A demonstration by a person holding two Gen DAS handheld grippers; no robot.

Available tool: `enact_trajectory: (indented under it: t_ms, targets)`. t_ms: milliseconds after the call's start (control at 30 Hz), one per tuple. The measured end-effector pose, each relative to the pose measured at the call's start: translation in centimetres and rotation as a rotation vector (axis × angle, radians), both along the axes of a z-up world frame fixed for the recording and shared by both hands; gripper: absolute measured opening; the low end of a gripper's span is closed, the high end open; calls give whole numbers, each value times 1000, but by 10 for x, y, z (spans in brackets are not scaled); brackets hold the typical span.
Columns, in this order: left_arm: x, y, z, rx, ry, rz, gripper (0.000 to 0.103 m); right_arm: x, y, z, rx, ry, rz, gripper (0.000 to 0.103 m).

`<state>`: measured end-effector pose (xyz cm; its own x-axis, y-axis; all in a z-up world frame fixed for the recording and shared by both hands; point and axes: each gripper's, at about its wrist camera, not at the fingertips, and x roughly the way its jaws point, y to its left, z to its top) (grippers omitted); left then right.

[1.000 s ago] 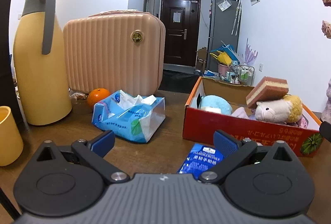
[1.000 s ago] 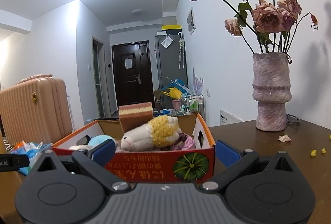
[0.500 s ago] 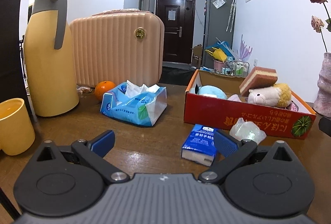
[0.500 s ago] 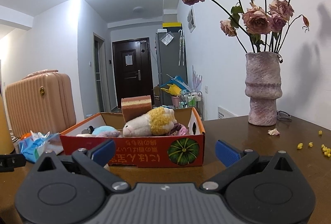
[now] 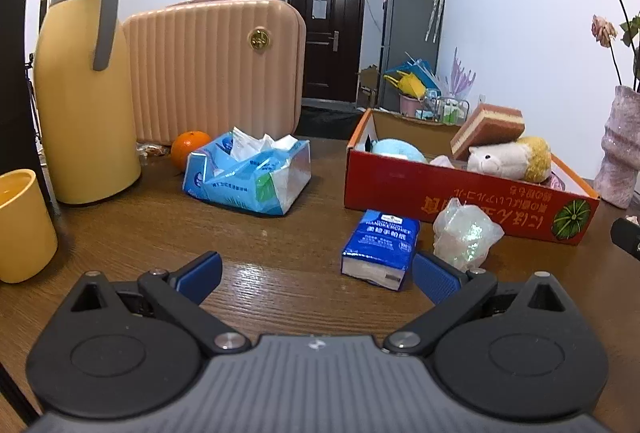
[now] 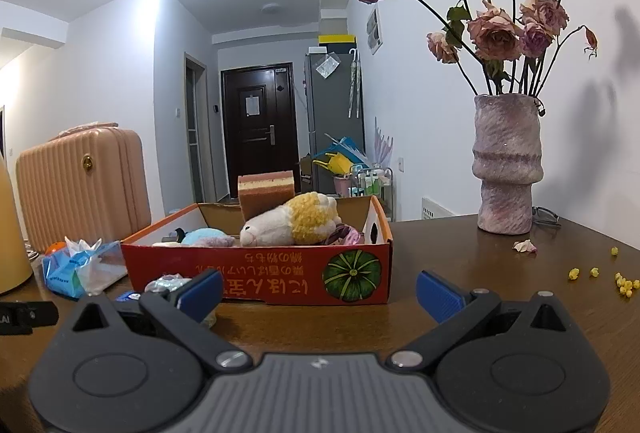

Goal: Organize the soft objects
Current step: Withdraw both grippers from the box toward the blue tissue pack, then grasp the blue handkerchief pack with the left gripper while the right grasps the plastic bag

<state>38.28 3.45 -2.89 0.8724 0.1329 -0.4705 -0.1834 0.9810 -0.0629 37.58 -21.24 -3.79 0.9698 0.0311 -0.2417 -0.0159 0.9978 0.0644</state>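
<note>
A red box [image 5: 448,193] sits on the wooden table [image 5: 132,229] and holds the soft things already gathered: a plush lamb [image 5: 508,159] with a yellow back lying along the near side, a layered sponge [image 5: 490,125] propped tilted above it, a light blue plush [image 5: 396,149] toward the left end, and some pinkish fabric between them that is too hidden to name. Outside the box, just in front of its near wall, lie a blue tissue pack [image 5: 382,249] and a crinkled clear bag [image 5: 466,233] side by side, the bag touching or almost touching the wall. The left gripper [image 5: 316,271] hovers low over the table with its blue fingers spread wide and empty; the tissue pack lies just inside its right finger [image 5: 436,279]. The right gripper [image 6: 320,287] is likewise spread apart and holds nothing, facing the pumpkin end of the box from a short way off. Left of the box lie an opened blue tissue bag [image 5: 248,173], an orange [image 5: 190,149] behind it, a pink case [image 5: 212,69], a yellow jug [image 5: 84,81] and a yellow cup [image 5: 22,225]. To the right stands a vase [image 6: 508,165] of dried roses, with petals and yellow crumbs [image 6: 600,275] scattered on the table near it.
</note>
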Motion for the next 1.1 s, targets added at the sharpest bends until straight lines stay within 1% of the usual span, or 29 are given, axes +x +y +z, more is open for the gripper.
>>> enact_trajectory:
  t_ms: [367,500,633,733,1100]
  targets:
    - [20,-4,-12,8,75,-46,103,4,-4,-1,14,25,-22,103]
    - [36,-7,-19,23,108,-60,103,6,-7,-2,25,40,-42,103]
    - [52,-6,-24,7,143,-73,103,9,-11,-3,35,54,-59,103]
    - [61,-6,-26,-1,152,-85,103,13,-15,-4,42,71,-78,103]
    - [94,-10,-34,8,196,-130,103,30,-33,-8,50,113,-162,103]
